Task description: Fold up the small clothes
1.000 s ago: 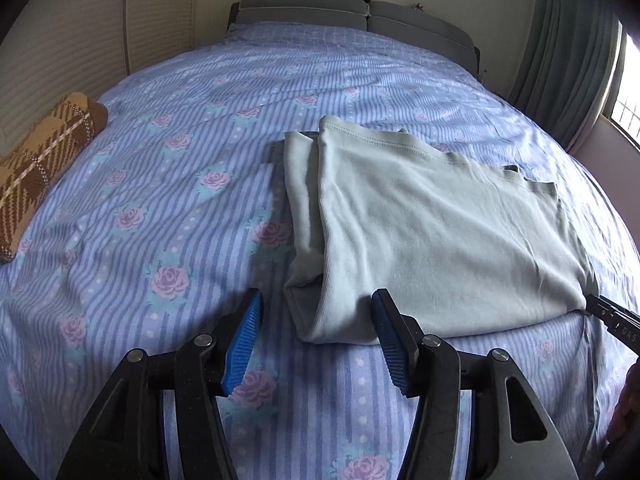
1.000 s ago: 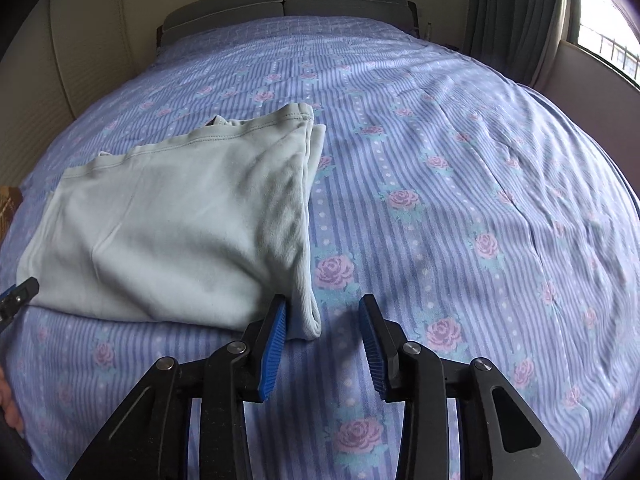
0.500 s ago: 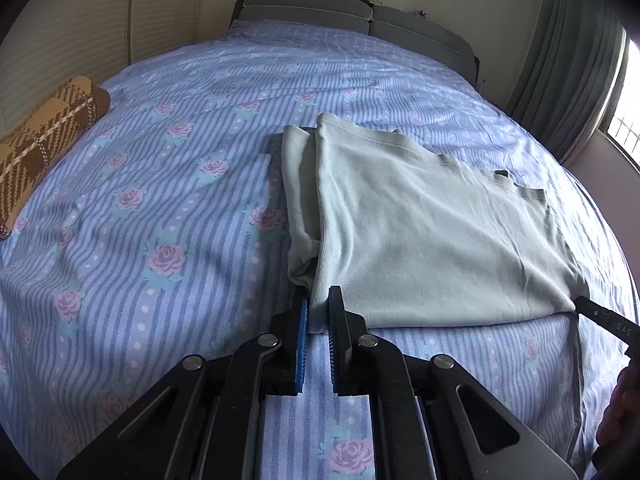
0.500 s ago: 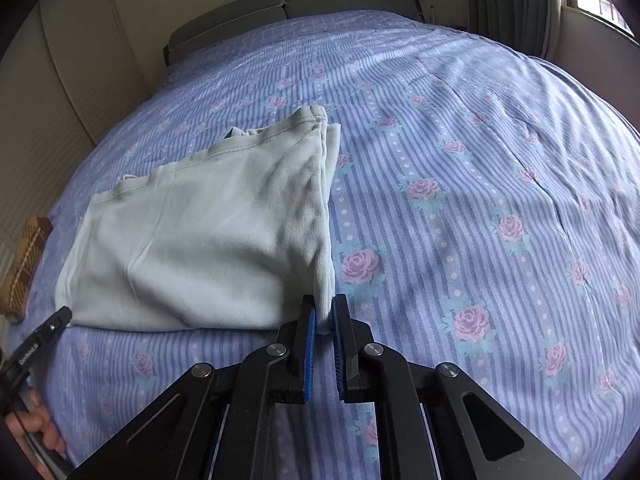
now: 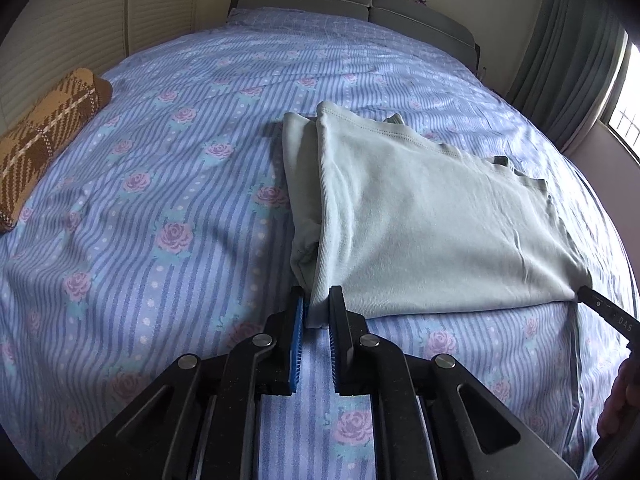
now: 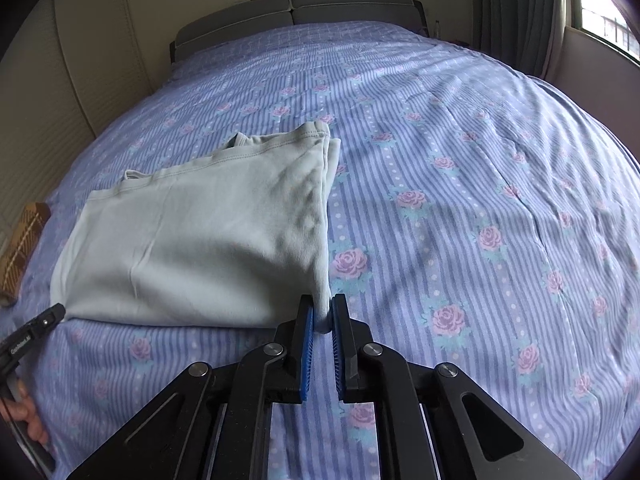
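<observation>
You are in a home bedroom: a bed point(image 5: 168, 184) with rose-striped sheet, padded headboard point(image 6: 296, 8), curtains point(image 5: 568, 60) beside a window point(image 6: 600, 20).

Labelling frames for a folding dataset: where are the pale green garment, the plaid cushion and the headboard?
pale green garment point(image 5: 432, 220): left wrist view, middle of its top layer.
plaid cushion point(image 5: 44, 136): left wrist view, its patterned top face.
headboard point(image 6: 296, 12): right wrist view, grey padded front.

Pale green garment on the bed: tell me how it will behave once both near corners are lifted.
The pale green garment looks soft and creased, so it will probably sag between the left gripper and right gripper. Its stacked layers at the left edge may slide apart.
</observation>
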`<state>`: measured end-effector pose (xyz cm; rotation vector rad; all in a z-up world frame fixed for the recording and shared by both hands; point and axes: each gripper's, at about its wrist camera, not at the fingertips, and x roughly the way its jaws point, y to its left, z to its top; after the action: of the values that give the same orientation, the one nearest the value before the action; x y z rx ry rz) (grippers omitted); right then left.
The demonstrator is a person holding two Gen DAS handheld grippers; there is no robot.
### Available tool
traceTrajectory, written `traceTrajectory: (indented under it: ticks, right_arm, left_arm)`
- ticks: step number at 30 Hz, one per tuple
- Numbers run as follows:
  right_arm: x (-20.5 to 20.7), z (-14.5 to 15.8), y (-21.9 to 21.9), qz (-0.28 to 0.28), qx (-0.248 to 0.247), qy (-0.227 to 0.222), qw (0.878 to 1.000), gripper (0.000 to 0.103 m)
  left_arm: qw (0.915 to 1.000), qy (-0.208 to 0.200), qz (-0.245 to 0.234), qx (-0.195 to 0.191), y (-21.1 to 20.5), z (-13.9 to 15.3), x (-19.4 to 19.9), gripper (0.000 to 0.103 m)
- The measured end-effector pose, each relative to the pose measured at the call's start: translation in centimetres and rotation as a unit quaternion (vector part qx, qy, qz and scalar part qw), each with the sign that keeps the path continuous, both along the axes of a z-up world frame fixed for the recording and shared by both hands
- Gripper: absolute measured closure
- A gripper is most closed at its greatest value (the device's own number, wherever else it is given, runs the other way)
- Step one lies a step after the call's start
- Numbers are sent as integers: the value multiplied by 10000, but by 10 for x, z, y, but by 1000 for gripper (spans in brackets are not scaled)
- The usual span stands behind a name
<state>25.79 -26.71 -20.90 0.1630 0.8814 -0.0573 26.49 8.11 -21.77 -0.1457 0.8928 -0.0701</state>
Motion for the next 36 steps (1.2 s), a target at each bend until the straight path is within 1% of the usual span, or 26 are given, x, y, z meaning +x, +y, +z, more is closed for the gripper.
traceTrajectory:
  ticks: [1, 2, 3, 5, 6, 7, 8, 10, 11, 15, 19, 25, 29, 32, 34, 36]
  right_arm:
    - [-1, 1, 0, -8, -6, -31, 10000, 84]
    - [-3, 3, 0, -1, 9, -98, 10000, 76]
    - [-5, 6, -1, -5, 16, -158, 9999, 71]
    - [-8, 11, -3, 0, 57, -259, 9996, 66]
    - [-9, 14, -5, 13, 98, -305, 9995, 65]
    - [-9, 17, -8, 26, 149, -359, 9992, 65]
    - [-9, 20, -10, 61, 211, -406, 9989, 65]
    - [-4, 26, -14, 139, 309, -459, 9984, 65]
    - [3, 29, -17, 202, 394, -470, 9979, 65]
    - [32, 34, -24, 438, 673, -439, 9958, 65]
    - [63, 30, -34, 520, 959, -306, 9936, 65]
    - [101, 13, -47, 549, 1331, -49, 9896, 65]
    - [120, 1, -56, 501, 1595, 68, 9859, 65]
    - [135, -5, -58, 484, 1666, 109, 9848, 65]
    - [143, -11, -60, 508, 1816, 170, 9819, 65]
    - [150, -18, -64, 579, 2086, 186, 9761, 65]
  left_arm:
    - [10000, -35, -28, 33, -1, 2, -2, 83]
    - [10000, -53, -51, 59, -2, 4, -3, 80]
    - [9999, -66, -54, 82, -2, 6, -5, 79]
    - [9998, -126, -53, 176, -4, 11, -8, 78]
    - [9996, -166, -41, 242, -6, 15, -10, 77]
    - [9993, -216, -26, 296, -7, 19, -12, 72]
    - [9990, -275, -5, 342, -9, 23, -13, 66]
    - [9983, -390, 55, 436, -15, 34, -12, 59]
    - [9980, -438, 53, 449, -19, 39, -9, 57]
    - [9979, -553, 27, 340, -38, 57, 11, 55]
    - [9974, -648, -87, 310, -63, 65, 33, 55]
    - [9977, -627, -90, 242, -81, 61, 62, 55]
    - [9978, -607, -101, 235, -85, 56, 70, 55]
    - [9981, -560, -109, 218, -87, 52, 74, 55]
    - [9983, -527, -121, 206, -88, 49, 75, 55]
    - [9986, -479, -161, 185, -90, 46, 76, 55]
